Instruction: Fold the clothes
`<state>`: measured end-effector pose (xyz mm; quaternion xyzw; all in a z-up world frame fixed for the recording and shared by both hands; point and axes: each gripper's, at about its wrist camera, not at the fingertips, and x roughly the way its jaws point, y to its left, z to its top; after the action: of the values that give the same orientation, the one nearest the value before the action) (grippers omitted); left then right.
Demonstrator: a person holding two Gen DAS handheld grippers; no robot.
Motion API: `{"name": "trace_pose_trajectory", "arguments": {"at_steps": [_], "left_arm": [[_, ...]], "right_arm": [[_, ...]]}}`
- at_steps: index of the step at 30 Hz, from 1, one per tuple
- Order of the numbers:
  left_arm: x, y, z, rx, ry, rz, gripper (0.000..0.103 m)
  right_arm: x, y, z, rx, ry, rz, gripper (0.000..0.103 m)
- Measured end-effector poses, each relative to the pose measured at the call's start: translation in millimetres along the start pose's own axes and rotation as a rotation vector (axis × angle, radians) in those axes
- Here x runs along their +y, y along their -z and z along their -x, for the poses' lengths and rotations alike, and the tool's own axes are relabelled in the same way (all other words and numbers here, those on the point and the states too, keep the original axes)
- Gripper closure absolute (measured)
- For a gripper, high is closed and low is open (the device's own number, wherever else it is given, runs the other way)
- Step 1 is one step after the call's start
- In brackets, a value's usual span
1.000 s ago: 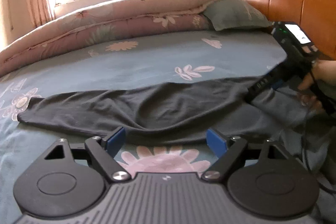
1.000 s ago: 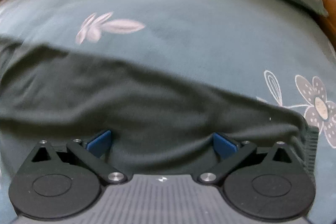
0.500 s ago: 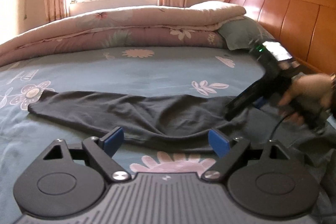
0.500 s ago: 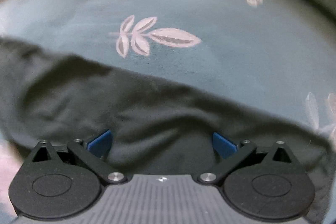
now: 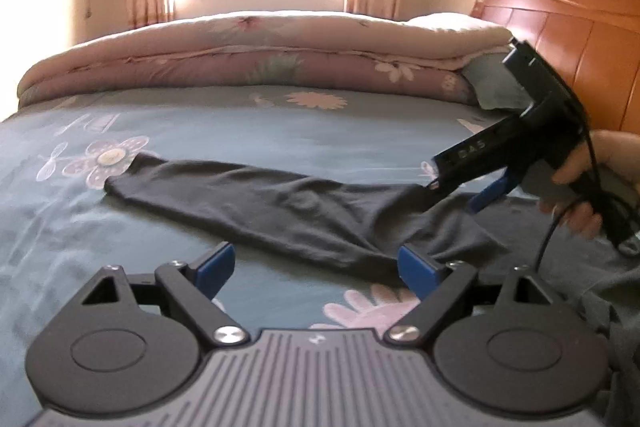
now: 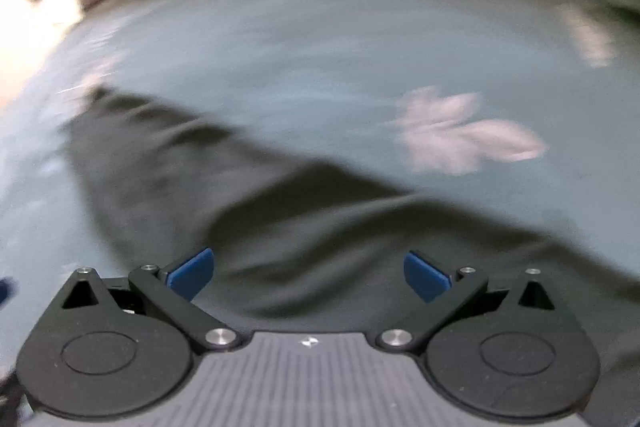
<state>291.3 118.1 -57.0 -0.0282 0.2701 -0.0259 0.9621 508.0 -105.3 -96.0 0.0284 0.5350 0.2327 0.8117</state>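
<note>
Both claws spread wide above a dark garment on the bed.
Left claw (image 5: 316, 269) hovers at the garment's (image 5: 280, 211) near edge; right claw (image 6: 310, 275) (its view blurred) hangs over the cloth, which lies stretched across the blue flowered bed (image 5: 280, 123).

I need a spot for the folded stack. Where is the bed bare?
Bare sheet lies between the dark garment and the rolled quilt. Crowded at the garment's right end, where the right tool hovers near the pillow.
</note>
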Motion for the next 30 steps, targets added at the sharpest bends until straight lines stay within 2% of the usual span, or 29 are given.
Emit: {"name": "trace_pose_trajectory", "arguments": {"at_steps": [2, 4, 6, 8, 12, 14, 15, 17, 19, 22, 25, 27, 30], "left_arm": [[6, 1, 1, 0.006, -0.005, 0.014, 0.014], [12, 3, 1, 0.01, -0.015, 0.023, 0.014], [17, 3, 2, 0.006, -0.023, 0.031, 0.014], [22, 3, 3, 0.002, -0.031, 0.038, 0.014], [33, 3, 5, -0.006, -0.047, 0.052, 0.014], [37, 3, 5, -0.01, -0.049, 0.065, 0.014], [39, 3, 4, -0.012, -0.047, 0.074, 0.014], [41, 3, 3, -0.01, -0.043, 0.09, 0.014], [42, 3, 2, -0.006, -0.042, 0.092, 0.014], [43, 3, 5, -0.009, -0.043, 0.079, 0.014], [45, 3, 9, -0.026, -0.049, 0.081, 0.014], [48, 2, 11, -0.032, -0.055, 0.09, 0.014], [51, 3, 12, -0.034, -0.073, 0.099, 0.014]], "right_arm": [[12, -3, -19, 0.002, -0.026, 0.008, 0.0], [13, -8, -39, -0.024, 0.017, 0.016, 0.0], [12, -17, -47, -0.09, 0.06, 0.025, 0.0], [9, -28, -47, -0.1, 0.049, -0.04, 0.0], [19, -34, -31, -0.09, -0.078, -0.091, 0.0], [26, -31, -38, -0.057, -0.162, -0.102, 0.0], [28, -30, -47, -0.039, -0.175, -0.097, 0.0], [34, -30, -63, -0.052, -0.115, -0.039, 0.0], [37, -38, -72, -0.114, -0.075, 0.017, 0.0], [37, -51, -73, -0.148, -0.042, 0.019, 0.0], [41, -51, -63, -0.135, -0.075, -0.021, 0.0], [48, -43, -54, -0.138, -0.134, -0.015, 0.0], [53, -33, -57, -0.067, -0.217, -0.023, 0.0]]}}
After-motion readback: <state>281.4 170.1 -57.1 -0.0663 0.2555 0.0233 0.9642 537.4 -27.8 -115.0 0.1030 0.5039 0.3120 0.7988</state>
